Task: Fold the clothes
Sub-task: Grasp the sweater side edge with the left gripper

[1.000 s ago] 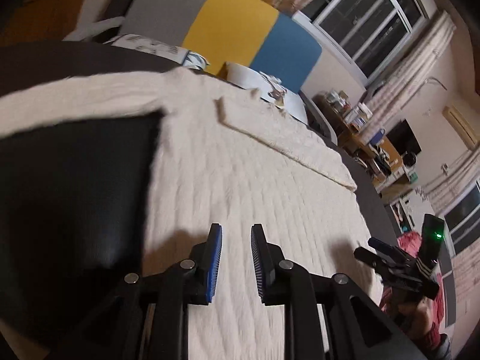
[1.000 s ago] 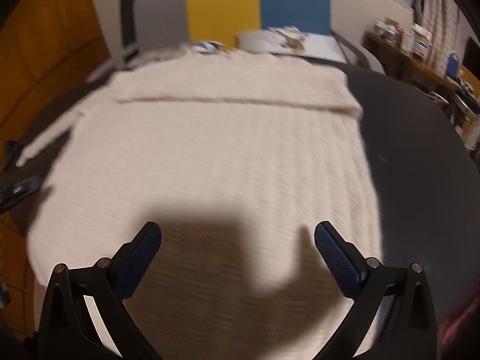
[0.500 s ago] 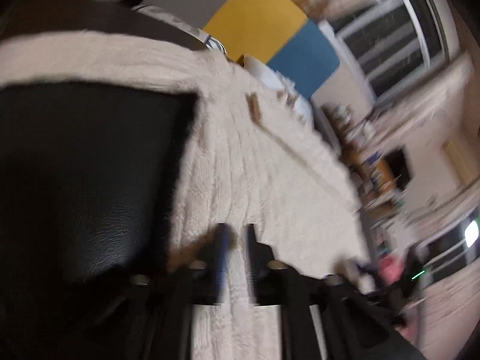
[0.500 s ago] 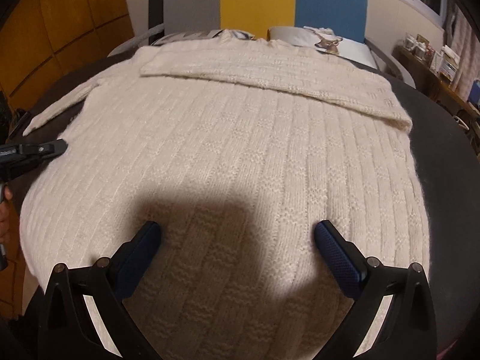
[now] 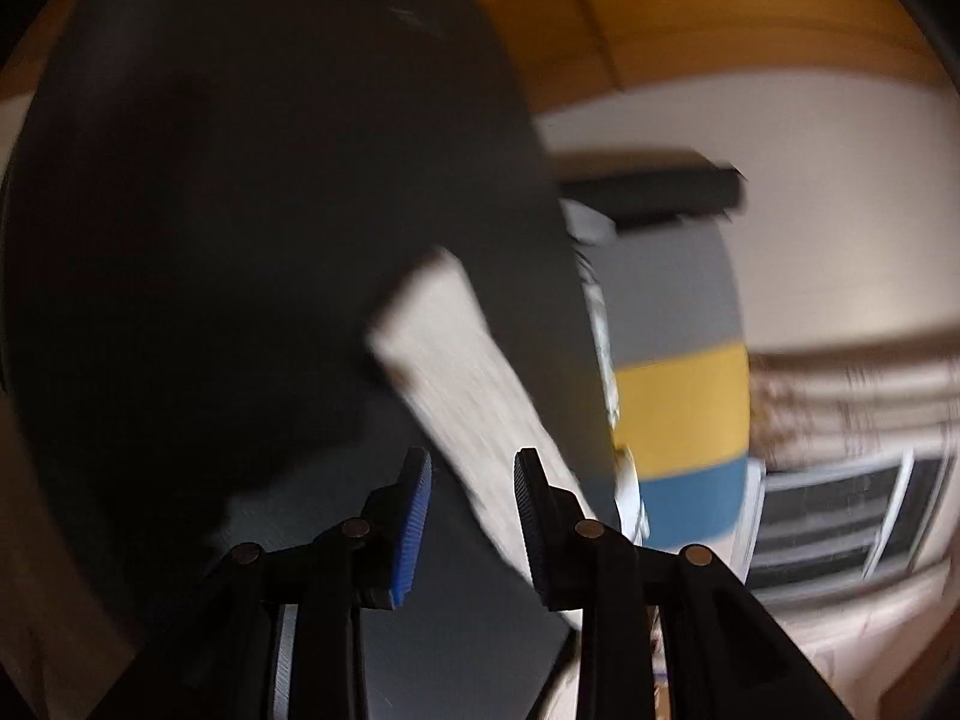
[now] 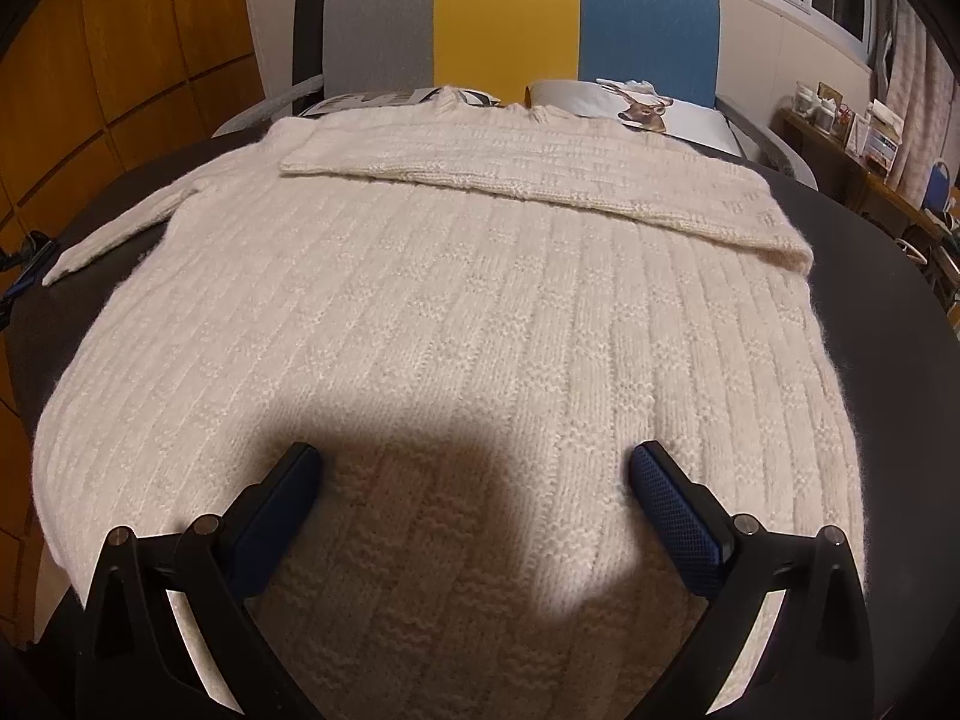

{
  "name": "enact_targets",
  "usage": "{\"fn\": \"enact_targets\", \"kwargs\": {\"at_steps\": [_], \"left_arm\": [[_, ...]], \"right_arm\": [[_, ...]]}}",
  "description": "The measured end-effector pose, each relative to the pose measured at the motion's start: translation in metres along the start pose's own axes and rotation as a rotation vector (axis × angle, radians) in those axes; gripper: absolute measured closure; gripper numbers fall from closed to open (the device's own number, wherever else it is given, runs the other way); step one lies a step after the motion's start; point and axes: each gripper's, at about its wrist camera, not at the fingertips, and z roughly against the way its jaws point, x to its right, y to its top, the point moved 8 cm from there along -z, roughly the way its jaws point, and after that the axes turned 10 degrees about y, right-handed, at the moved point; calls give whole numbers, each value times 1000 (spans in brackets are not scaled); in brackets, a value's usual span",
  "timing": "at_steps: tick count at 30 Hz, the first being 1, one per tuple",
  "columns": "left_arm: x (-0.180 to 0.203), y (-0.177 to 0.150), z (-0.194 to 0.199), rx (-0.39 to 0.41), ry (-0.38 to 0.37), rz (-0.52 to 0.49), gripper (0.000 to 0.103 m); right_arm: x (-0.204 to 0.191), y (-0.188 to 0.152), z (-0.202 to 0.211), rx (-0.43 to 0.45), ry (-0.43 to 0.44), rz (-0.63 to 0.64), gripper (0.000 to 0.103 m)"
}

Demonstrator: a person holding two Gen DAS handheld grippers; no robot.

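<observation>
Cream sweater (image 6: 456, 312) lies flat on dark worktop (image 6: 888, 312), one sleeve already folded across. Right tool (image 6: 474, 498) hovers wide open over hem. Left tool (image 5: 471, 516), parted and empty, nears outstretched sleeve (image 5: 462, 384); blurred approach risks pinching short, dragging knit askew

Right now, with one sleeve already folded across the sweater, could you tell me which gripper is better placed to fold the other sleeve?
Left, probably. The unfolded sleeve lies just ahead of the left gripper, whose jaws are slightly apart. The right gripper hovers wide open over the sweater's hem, far from it.
</observation>
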Motion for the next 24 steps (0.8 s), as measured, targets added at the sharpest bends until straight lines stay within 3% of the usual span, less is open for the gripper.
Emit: {"fn": "enact_targets", "kwargs": {"at_steps": [5, 17, 19, 20, 21, 24], "left_arm": [[-18, 10, -18, -24, 33, 95, 72], [8, 31, -54, 11, 40, 67, 71], [11, 35, -60, 30, 42, 56, 75], [10, 36, -62, 38, 61, 47, 91], [9, 35, -63, 44, 78, 39, 98], [10, 34, -65, 72, 90, 14, 99]], "right_arm": [[0, 2, -3, 0, -11, -8, 0], [0, 3, -6, -2, -14, -10, 0], [0, 2, -6, 5, -18, -9, 0], [0, 2, -5, 9, -18, -9, 0], [0, 2, -5, 11, -18, -9, 0], [0, 2, -5, 16, -17, -7, 0]]}}
